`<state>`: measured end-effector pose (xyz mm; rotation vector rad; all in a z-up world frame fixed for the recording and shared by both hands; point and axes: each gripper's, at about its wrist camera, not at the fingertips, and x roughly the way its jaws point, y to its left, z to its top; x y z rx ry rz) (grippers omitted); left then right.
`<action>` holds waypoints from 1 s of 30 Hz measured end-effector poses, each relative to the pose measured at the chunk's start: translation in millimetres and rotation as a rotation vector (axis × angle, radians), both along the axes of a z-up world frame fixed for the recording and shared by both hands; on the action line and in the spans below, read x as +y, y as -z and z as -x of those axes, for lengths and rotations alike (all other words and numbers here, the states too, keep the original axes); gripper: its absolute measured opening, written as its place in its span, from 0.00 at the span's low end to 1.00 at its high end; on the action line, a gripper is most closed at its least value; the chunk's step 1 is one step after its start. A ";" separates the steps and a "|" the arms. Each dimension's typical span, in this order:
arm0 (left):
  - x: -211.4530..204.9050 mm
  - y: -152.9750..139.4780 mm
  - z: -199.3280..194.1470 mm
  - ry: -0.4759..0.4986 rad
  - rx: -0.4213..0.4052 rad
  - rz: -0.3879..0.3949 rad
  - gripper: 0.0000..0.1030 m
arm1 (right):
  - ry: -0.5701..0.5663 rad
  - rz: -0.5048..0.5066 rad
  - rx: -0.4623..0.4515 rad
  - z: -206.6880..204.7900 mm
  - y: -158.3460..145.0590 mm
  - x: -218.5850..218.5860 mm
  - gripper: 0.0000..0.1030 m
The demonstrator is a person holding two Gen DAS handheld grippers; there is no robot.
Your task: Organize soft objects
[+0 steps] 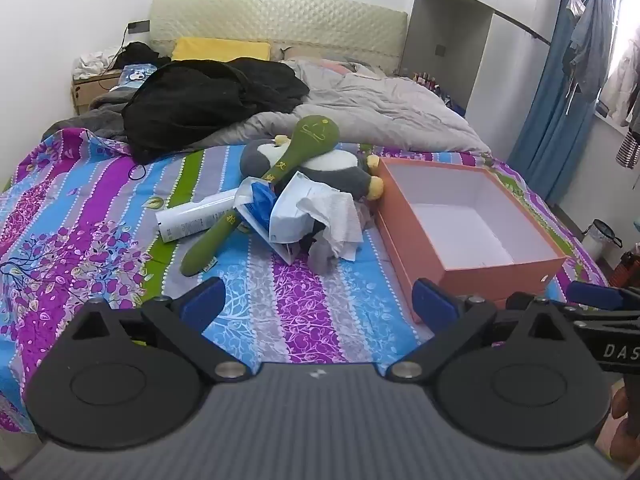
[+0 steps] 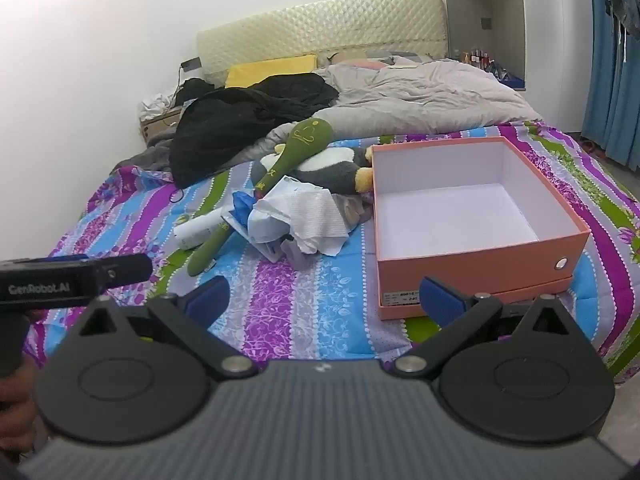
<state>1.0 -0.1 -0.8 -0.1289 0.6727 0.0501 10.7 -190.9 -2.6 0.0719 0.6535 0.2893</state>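
A pile lies mid-bed: a grey and white plush penguin [image 1: 340, 172] [image 2: 336, 168], a green plush spoon-shaped toy [image 1: 280, 176] [image 2: 280, 164] across it, a white cloth [image 1: 336, 216] [image 2: 316, 216], a white and blue plastic bag [image 1: 276, 212] [image 2: 260, 216] and a white tube [image 1: 192, 218] [image 2: 196, 232]. An open orange box [image 1: 432, 264] [image 2: 472, 268], white inside and empty, stands right of the pile. My left gripper [image 1: 318, 304] is open and empty, short of the pile. My right gripper [image 2: 324, 300] is open and empty, near the box's front corner.
The bed has a purple, blue and green floral sheet [image 1: 280, 312] [image 2: 304, 320]. Black clothing [image 1: 200, 100] [image 2: 240, 116] and a grey duvet [image 1: 380, 108] [image 2: 420, 96] lie behind the pile. A bedside cabinet [image 1: 86, 92], blue curtains [image 1: 560, 92] and a wardrobe [image 2: 480, 20] surround the bed.
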 end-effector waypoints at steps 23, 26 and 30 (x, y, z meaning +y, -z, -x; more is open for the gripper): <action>2.3 0.3 -1.0 0.014 -0.002 0.040 0.98 | 0.005 0.017 0.012 3.0 -3.1 1.6 1.00; 2.5 0.3 -0.6 0.014 -0.002 0.043 0.98 | 0.004 0.018 0.010 2.6 -3.2 1.4 1.00; 1.6 -0.3 -0.7 0.015 -0.002 0.042 0.98 | 0.004 0.016 0.008 2.2 -3.0 1.3 1.00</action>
